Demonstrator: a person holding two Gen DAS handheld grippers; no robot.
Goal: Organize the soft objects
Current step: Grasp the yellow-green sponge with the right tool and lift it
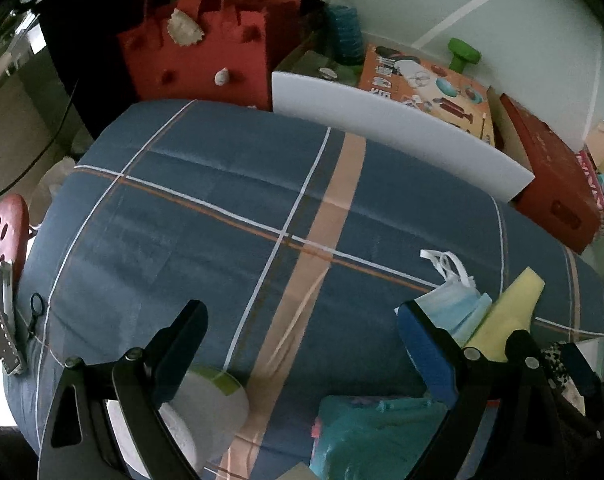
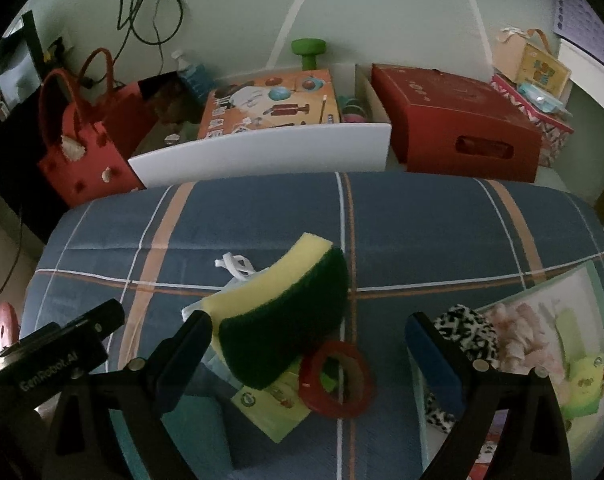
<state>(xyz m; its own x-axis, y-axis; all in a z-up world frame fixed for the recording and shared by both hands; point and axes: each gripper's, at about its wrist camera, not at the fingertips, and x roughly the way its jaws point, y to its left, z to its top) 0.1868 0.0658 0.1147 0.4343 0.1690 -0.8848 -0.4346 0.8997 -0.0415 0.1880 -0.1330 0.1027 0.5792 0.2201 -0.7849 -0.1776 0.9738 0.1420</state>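
A yellow and green sponge (image 2: 282,320) lies tilted on the blue plaid sheet (image 2: 421,232), over a light blue face mask (image 2: 238,268). My right gripper (image 2: 307,344) is open around the sponge's near end and a red tape ring (image 2: 335,380). A leopard-print soft item (image 2: 467,330) sits by its right finger. In the left wrist view my left gripper (image 1: 302,332) is open and empty; the mask (image 1: 449,300) and sponge (image 1: 505,316) lie by its right finger. A white tape roll (image 1: 206,408) and a teal cloth (image 1: 373,436) lie under it.
A white board (image 2: 262,152), orange toy box (image 2: 270,108), red box (image 2: 457,132) and red felt bag (image 2: 90,140) line the bed's far edge. A picture-printed bag (image 2: 541,344) lies at right. The left gripper's body (image 2: 50,352) shows at left.
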